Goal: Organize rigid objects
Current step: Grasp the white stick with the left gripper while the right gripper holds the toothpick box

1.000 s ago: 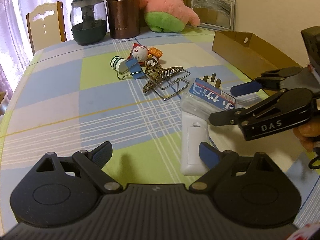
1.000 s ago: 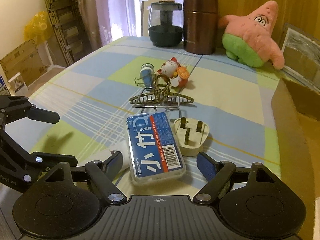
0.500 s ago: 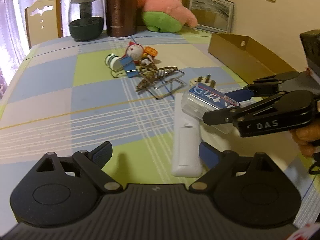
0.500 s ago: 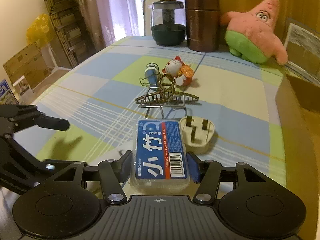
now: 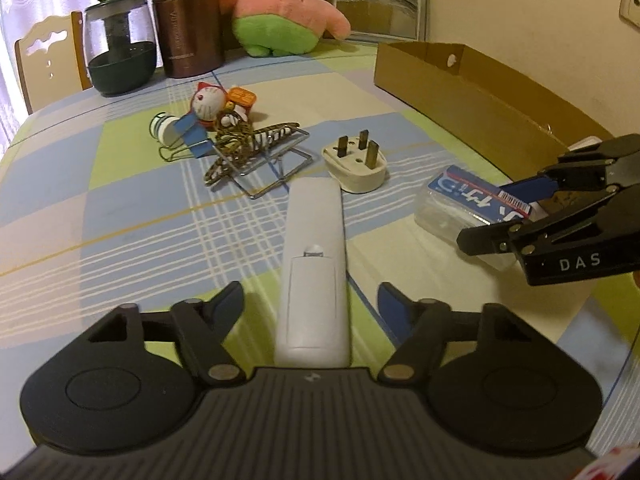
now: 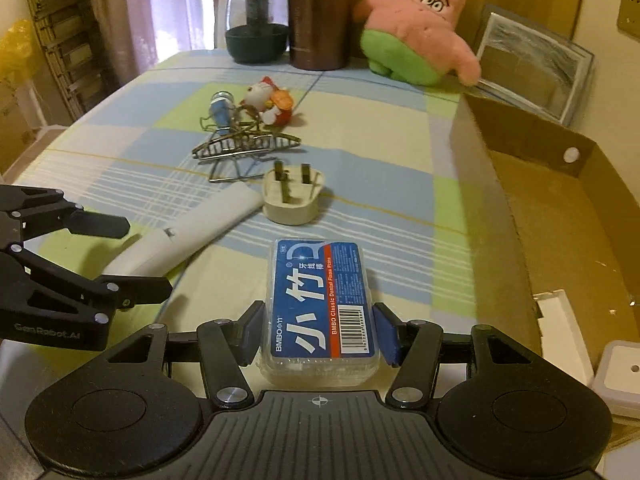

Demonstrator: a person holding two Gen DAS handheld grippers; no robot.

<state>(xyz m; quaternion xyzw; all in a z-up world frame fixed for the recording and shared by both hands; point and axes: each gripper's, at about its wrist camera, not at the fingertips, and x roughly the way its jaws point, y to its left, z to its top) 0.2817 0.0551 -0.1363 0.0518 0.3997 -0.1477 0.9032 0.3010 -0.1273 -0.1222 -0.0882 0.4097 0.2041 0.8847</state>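
Observation:
A white remote (image 5: 312, 248) lies face down on the checked tablecloth, its near end between the jaws of my left gripper (image 5: 310, 300). Those jaws are closing, and both blue pads (image 5: 234, 300) still stand clear of the remote's sides. My right gripper (image 6: 320, 320) is shut on a clear box of floss picks with a blue label (image 6: 320, 288), low over the table beside the cardboard box (image 6: 492, 184). In the left wrist view the right gripper (image 5: 492, 216) holds that floss box (image 5: 460, 200) at the right. A white three-pin plug (image 5: 356, 168) lies pins up past the remote.
Further back sit a striped hair claw on a wire stand (image 5: 256, 148), a blue binder clip (image 5: 192, 140) and a small cat figure (image 5: 212, 100). A jar, a brown canister and a pink plush stand at the far edge. White items (image 6: 624, 372) lie inside the cardboard box.
My left gripper has swung over the remote, which now lies between its narrowed jaws. My right gripper closed on the floss box and carried it right, away from the plug toward the cardboard box.

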